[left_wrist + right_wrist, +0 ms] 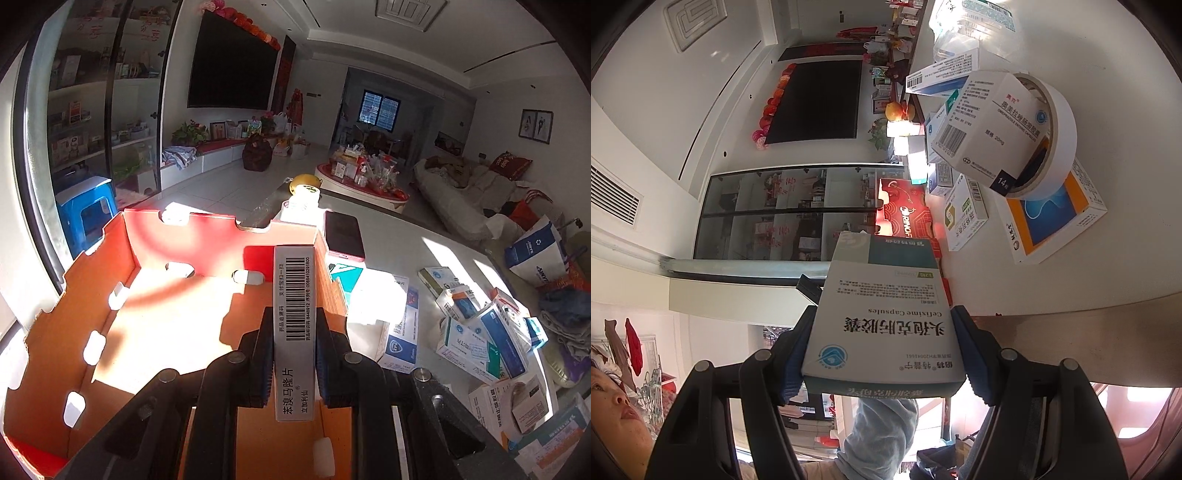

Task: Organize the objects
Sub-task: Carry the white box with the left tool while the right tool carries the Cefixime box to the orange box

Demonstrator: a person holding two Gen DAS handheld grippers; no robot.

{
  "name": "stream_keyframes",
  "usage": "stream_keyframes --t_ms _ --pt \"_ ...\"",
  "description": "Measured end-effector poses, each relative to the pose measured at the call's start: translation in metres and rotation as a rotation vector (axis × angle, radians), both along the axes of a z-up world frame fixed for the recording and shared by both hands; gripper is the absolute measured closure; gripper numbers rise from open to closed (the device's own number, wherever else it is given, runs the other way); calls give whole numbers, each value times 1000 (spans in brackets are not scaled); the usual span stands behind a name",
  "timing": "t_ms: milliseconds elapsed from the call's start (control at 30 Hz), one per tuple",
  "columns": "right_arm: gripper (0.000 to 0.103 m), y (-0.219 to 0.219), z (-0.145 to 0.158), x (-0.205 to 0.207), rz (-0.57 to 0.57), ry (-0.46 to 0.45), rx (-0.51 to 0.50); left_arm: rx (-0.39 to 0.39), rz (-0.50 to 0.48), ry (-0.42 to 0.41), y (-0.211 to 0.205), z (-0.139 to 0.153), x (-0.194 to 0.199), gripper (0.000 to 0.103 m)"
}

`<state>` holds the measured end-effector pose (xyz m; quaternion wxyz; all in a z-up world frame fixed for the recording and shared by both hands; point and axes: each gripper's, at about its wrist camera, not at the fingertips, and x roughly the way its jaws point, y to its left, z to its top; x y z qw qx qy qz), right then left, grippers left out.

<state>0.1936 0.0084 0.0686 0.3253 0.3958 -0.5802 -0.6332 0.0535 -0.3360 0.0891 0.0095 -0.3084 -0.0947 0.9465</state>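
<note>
Boxes heading for the carton!
Left tongs [295, 354] clamp a slim white barcoded medicine box [294, 332] over the orange cardboard carton [122, 291]; right tongs [882, 350] grip a grey-white capsule box [882, 325]. Next, I'd say: lower, release.

The left wrist camera looked steeply down, close over the orange cardboard box [129, 295]. The right wrist camera, rolled sideways, looked almost level across the bench [1126, 55]. Both caught the television [232, 62].

Narrow white barcode box [294, 317] edge-up over red carton [177, 251].
</note>
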Motion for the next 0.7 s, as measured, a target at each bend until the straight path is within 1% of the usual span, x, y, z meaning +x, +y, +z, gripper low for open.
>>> stream_keyframes --t_ms 133,200,300,433,633,700 --pt "32 -3 -1 0 14 4 5 -10 -6 -9 4 -10 8 84" --pt "32 -2 -1 0 12 3 2 -1 -4 6 5 -9 9 84" --pt "32 -3 1 1 10 8 1 3 -19 4 11 -8 7 84" --pt "32 -3 3 2 12 12 3 1 -39 -14 28 -8 16 84" --pt "32 -4 1 3 15 10 -8 44 -59 -43 53 -10 40 84" --pt "32 -4 0 5 12 9 -14 45 -65 -55 61 -10 46 84"
